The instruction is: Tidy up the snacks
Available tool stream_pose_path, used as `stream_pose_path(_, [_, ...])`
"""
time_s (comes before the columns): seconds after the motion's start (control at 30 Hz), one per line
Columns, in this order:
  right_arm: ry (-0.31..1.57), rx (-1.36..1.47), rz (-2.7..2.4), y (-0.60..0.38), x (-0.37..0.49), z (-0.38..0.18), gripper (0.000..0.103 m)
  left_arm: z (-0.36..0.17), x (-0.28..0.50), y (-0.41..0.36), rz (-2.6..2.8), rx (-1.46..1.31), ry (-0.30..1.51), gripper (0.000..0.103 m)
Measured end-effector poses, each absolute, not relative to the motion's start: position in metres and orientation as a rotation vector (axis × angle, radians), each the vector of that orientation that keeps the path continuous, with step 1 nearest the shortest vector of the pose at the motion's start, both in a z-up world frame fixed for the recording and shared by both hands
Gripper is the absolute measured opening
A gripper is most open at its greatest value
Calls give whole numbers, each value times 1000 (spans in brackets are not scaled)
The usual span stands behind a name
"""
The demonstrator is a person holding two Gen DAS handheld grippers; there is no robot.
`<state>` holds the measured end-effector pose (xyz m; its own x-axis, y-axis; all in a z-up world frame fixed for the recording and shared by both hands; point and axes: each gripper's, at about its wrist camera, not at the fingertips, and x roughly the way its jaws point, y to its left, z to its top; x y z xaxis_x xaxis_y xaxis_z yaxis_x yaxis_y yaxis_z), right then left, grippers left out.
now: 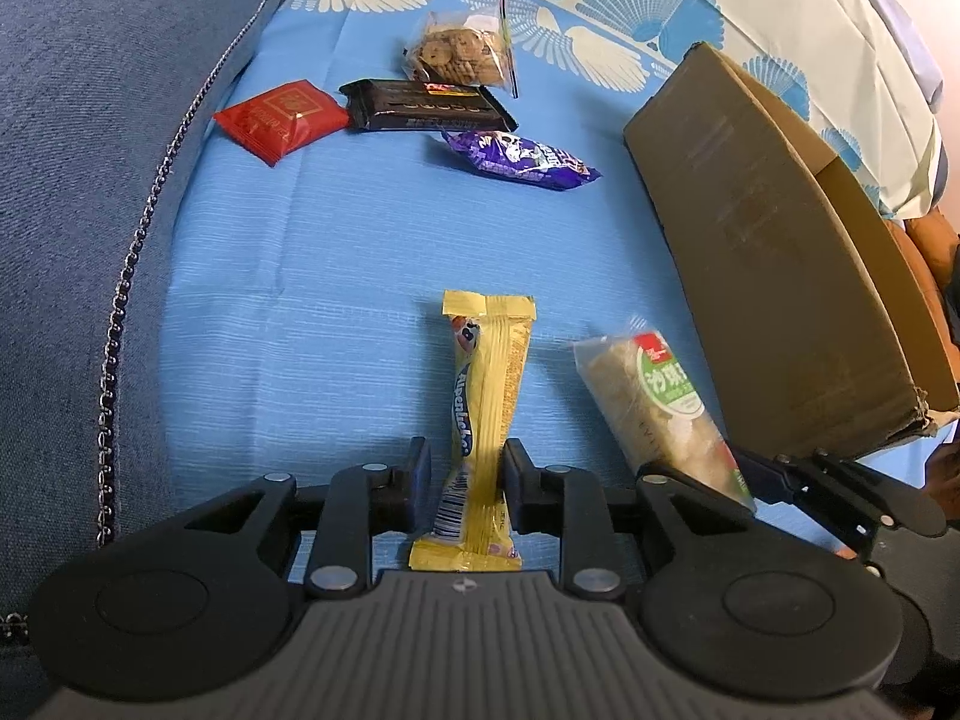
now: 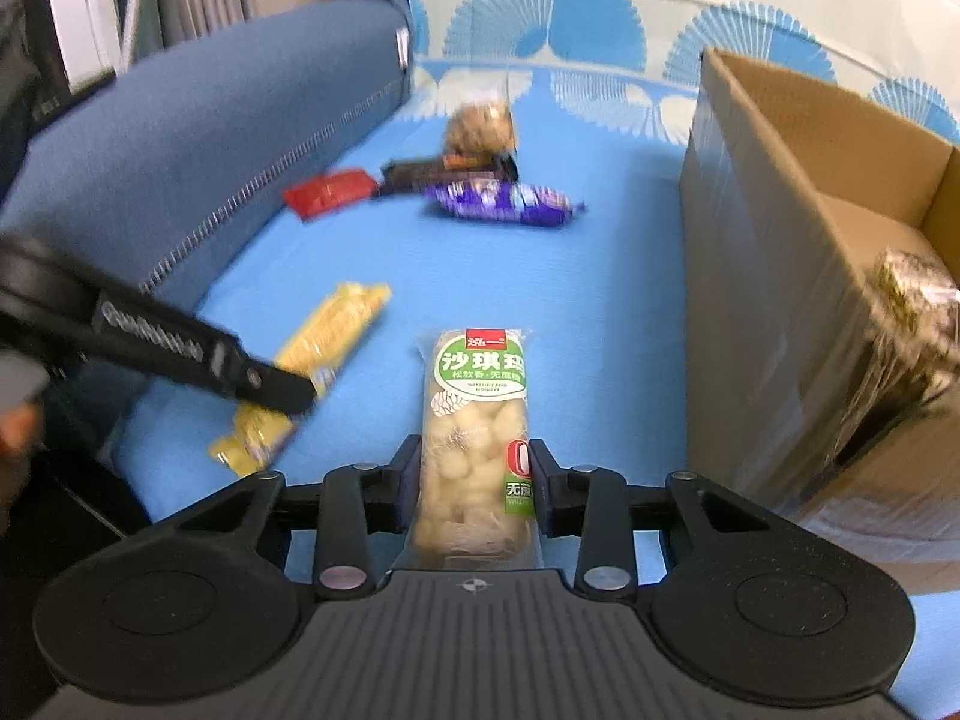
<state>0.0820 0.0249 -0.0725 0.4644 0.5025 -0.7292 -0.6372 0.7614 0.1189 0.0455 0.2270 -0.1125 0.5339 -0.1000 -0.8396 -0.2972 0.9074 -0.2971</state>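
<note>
Left claw straddles the lower half of the yellow bar, fingers apart with gaps either side; bar lies flat on the sheet. Right claw is clamped on the sachima pack, near the box. Both look light and crushable, with slippery film: take mid-body, gently, not by the crimped ends.

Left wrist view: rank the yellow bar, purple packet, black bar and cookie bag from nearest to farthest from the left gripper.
1. Yellow bar, between the fingers of the left gripper.
2. Purple packet, mid-sheet, ahead and slightly right.
3. Black bar, just beyond it, to the left.
4. Cookie bag, farthest, behind the black bar.
</note>
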Motion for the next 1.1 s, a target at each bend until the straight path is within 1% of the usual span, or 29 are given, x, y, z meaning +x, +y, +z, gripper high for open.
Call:
stream_pose_path(0.07, [825,-173,717,25,82,-71,38,-113,46,227,122,-437,1010,28])
stream_pose_path(0.23, [888,-198,718,28,83,-81,39,-113,45,227,122,-437,1009,28])
stream_pose_path(0.53, [900,-178,710,27,84,-81,42,-113,46,226,121,-426,1013,28])
stream_pose_path(0.67, [899,-185,713,29,84,-81,43,-112,47,224,120,-416,1013,32])
stream_pose_path(0.83, [905,-191,714,30,84,-82,45,-113,47,223,120,-411,1014,33])
stream_pose_path(1.1, [911,-200,713,30,83,-83,46,-113,47,223,120,-411,1014,33])
